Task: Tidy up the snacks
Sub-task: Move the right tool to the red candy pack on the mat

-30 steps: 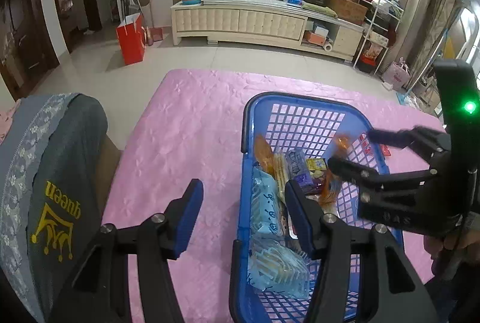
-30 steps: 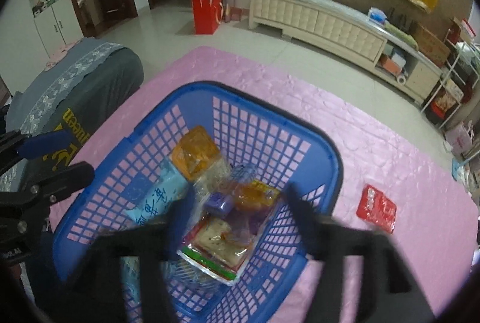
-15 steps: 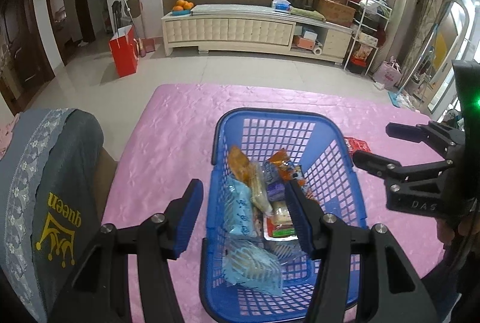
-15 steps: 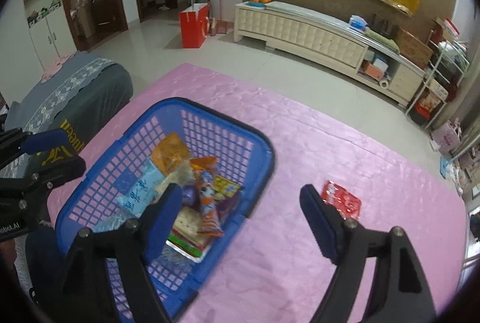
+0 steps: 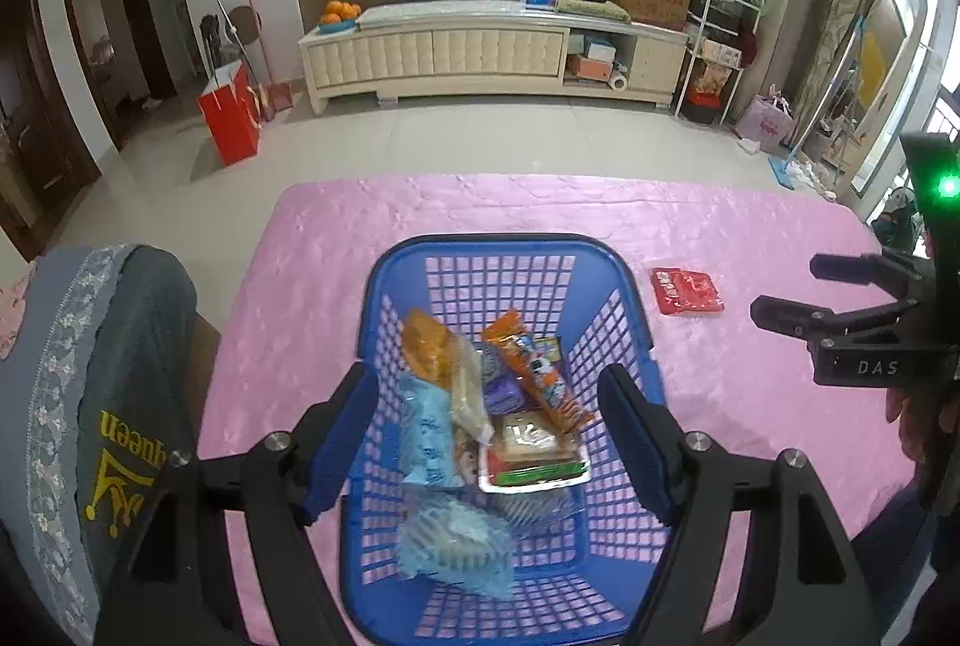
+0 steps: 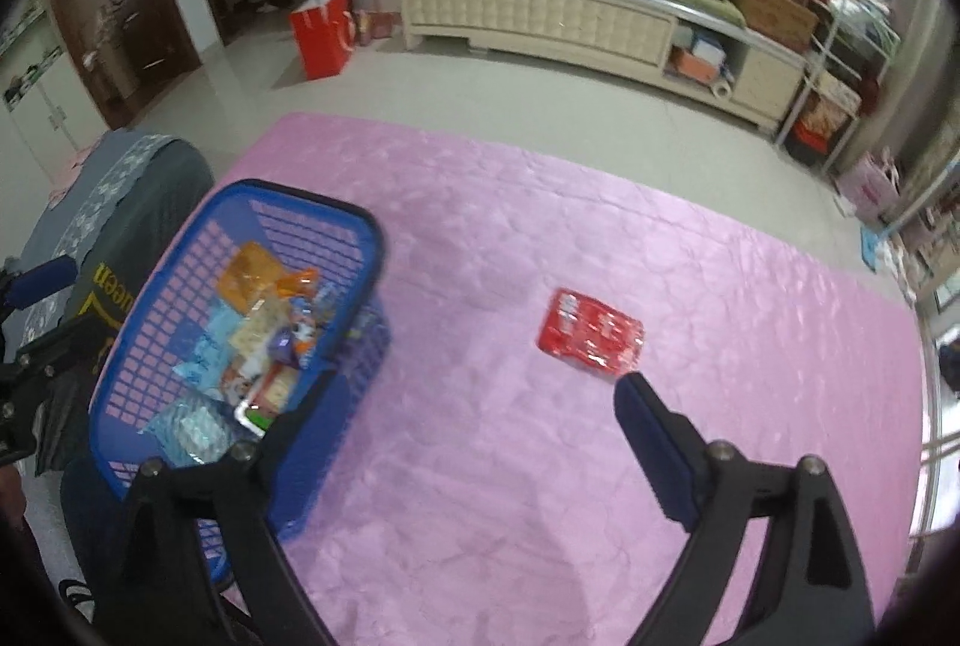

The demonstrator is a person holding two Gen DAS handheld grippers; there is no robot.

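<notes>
On the far left, beside the pink table cover (image 5: 336, 250), a chair draped in grey cloth (image 5: 120, 376) with yellow lettering stands left of the left claw (image 5: 483, 442). That claw hangs over a blue basket (image 5: 624, 286), its jaws spread wide after just opening further, with nothing pinched between them. Snacks lie in the basket, seen between and beyond its fingers: a pale blue packet (image 5: 426, 436) near the left finger, an orange-brown bag (image 5: 429, 352) farther ahead, an orange wrapper (image 5: 534, 376) slanting toward the right finger, a clear tray of biscuits (image 5: 534, 451) under that wrapper, and a crinkled blue packet (image 5: 456, 544) closest to the wrist.

To the right of the basket, well apart from it, a red packet (image 5: 687, 291) lies flat on the cover, alone.

From the right wrist view, the right claw (image 6: 462, 400) hovers above bare pink cover, its jaws also wide and lately opened further, holding nothing. The basket (image 6: 372, 250) sits behind its left finger, and the red packet (image 6: 591, 334) lies just ahead of the tip of its right finger, apart from it.
</notes>
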